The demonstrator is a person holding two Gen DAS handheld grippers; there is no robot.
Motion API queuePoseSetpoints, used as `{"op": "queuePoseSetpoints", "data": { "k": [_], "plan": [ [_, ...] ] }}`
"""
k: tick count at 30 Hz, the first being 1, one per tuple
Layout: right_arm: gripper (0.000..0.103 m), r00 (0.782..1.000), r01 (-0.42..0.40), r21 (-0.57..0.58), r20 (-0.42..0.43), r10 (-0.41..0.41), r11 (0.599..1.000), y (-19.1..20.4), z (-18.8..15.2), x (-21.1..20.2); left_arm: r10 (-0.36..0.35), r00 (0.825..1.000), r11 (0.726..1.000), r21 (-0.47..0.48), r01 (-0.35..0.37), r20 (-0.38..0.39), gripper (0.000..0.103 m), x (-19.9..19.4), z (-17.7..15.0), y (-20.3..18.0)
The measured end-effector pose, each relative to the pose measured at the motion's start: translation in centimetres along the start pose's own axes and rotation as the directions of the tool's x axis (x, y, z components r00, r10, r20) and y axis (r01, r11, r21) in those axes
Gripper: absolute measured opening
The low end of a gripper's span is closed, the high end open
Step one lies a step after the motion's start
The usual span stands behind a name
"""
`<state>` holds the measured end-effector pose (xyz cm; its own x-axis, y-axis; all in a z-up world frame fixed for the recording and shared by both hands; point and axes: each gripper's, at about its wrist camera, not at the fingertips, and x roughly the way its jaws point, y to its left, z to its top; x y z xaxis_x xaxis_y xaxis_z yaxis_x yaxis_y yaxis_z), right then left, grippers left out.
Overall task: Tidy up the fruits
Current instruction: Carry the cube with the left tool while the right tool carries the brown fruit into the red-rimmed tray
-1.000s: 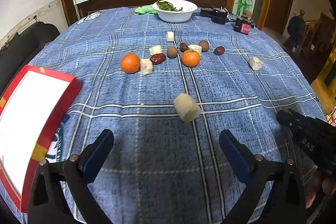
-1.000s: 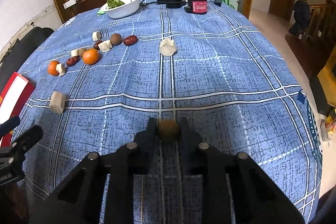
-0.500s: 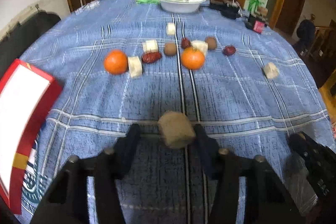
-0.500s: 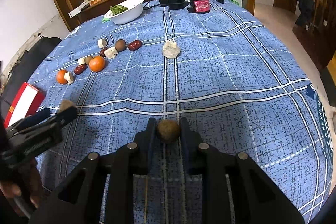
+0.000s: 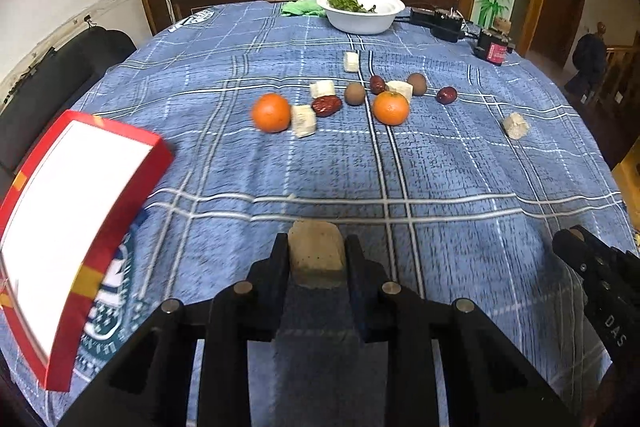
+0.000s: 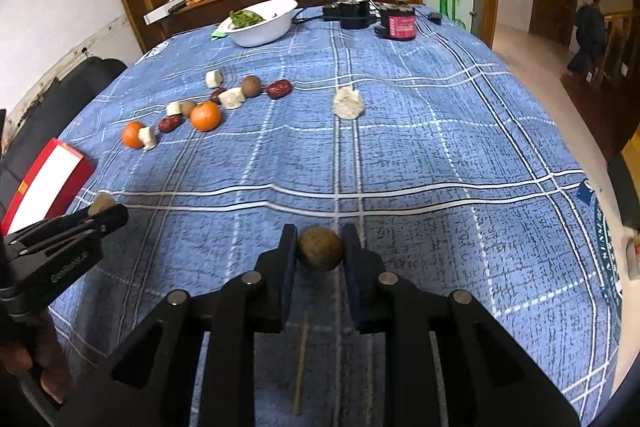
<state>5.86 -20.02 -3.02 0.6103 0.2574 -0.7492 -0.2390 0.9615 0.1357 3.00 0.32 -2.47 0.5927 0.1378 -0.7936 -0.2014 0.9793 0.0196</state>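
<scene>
The left gripper (image 5: 317,251) is closing on a pale chunk (image 5: 316,251) (possibly banana) above the blue tablecloth (image 5: 440,163); the right gripper (image 6: 320,243) clamps a small brown fruit (image 6: 320,249).

My right gripper (image 6: 319,251) pinches a small round brown fruit (image 6: 320,249) over the blue checked tablecloth (image 6: 440,155). Ahead sits a pale crumbly lump (image 6: 348,103); further left lie two oranges (image 6: 205,116), red dates (image 6: 279,89) and white chunks. My left gripper (image 6: 105,209) closes on a tan piece (image 6: 102,203) beside a red box (image 6: 44,185).
</scene>
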Motion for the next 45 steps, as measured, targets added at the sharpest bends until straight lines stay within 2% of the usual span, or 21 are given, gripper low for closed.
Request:
{"op": "queuePoseSetpoints", "data": {
  "k": [5, 13, 18, 24, 31, 36, 38, 41, 42, 43, 44, 45],
  "plan": [
    [0.024, 1.000, -0.017, -0.047, 0.008, 0.017, 0.999, 2.8, -0.4, -1.3, -0.007, 1.000, 1.000, -0.029, 0.008, 0.013, 0.026, -1.9, -0.5, 2.3],
    [0.024, 0.995, -0.093, -0.157, 0.022, 0.098, 0.983, 9.8, -0.3, -2.8, 0.030, 0.999, 0.988, -0.155, -0.023, 0.044, 0.026, -4.7, -1.2, 10.4],
    [0.024, 0.983, -0.171, -0.230, 0.030, 0.183, 0.958, 15.5, 0.0, -3.4, 0.092, 0.994, 0.961, -0.265, -0.075, 0.053, 0.026, -5.3, -1.6, 17.1],
    [0.024, 0.959, -0.266, -0.305, 0.015, 0.284, 0.914, 22.8, 0.7, -2.5, 0.165, 0.986, 0.924, -0.351, -0.154, 0.003, 0.026, -4.1, -2.0, 23.5],
    [0.024, 0.931, -0.345, -0.350, -0.011, 0.364, 0.871, 29.7, 1.6, -0.1, 0.195, 0.980, 0.906, -0.376, -0.192, -0.031, 0.026, -3.1, -3.1, 26.3],
    [0.025, 0.918, -0.385, -0.340, -0.045, 0.394, 0.858, 32.7, 2.0, 2.3, 0.169, 0.984, 0.906, -0.382, -0.180, -0.063, 0.026, -2.3, -4.1, 27.0],
    [0.025, 0.913, -0.402, -0.330, -0.079, 0.399, 0.854, 33.7, 1.9, 3.4, 0.155, 0.985, 0.907, -0.383, -0.173, -0.079, 0.026, -2.0, -4.5, 27.0],
    [0.025, 0.911, -0.413, -0.309, -0.137, 0.390, 0.857, 34.7, 1.5, 5.3, 0.155, 0.986, 0.909, -0.382, -0.167, -0.063, 0.027, -2.4, -5.1, 26.7],
    [0.029, 0.911, -0.412, -0.307, -0.154, 0.382, 0.858, 35.0, 1.2, 5.8, 0.138, 0.989, 0.912, -0.383, -0.149, -0.056, 0.030, -2.5, -5.3, 26.5],
    [0.038, 0.913, -0.407, -0.307, -0.158, 0.376, 0.860, 35.0, 1.1, 6.0, 0.125, 0.991, 0.914, -0.382, -0.135, -0.052, 0.042, -2.6, -5.4, 26.2],
    [0.056, 0.915, -0.403, -0.300, -0.163, 0.370, 0.864, 34.9, 0.9, 6.1, 0.113, 0.993, 0.919, -0.375, -0.122, -0.047, 0.051, -2.7, -5.7, 25.8],
    [0.068, 0.908, -0.417, -0.289, -0.168, 0.383, 0.862, 34.7, 0.7, 6.1, 0.115, 0.993, 0.927, -0.356, -0.120, -0.036, 0.058, -2.9, -5.8, 25.3]
  ]
}}
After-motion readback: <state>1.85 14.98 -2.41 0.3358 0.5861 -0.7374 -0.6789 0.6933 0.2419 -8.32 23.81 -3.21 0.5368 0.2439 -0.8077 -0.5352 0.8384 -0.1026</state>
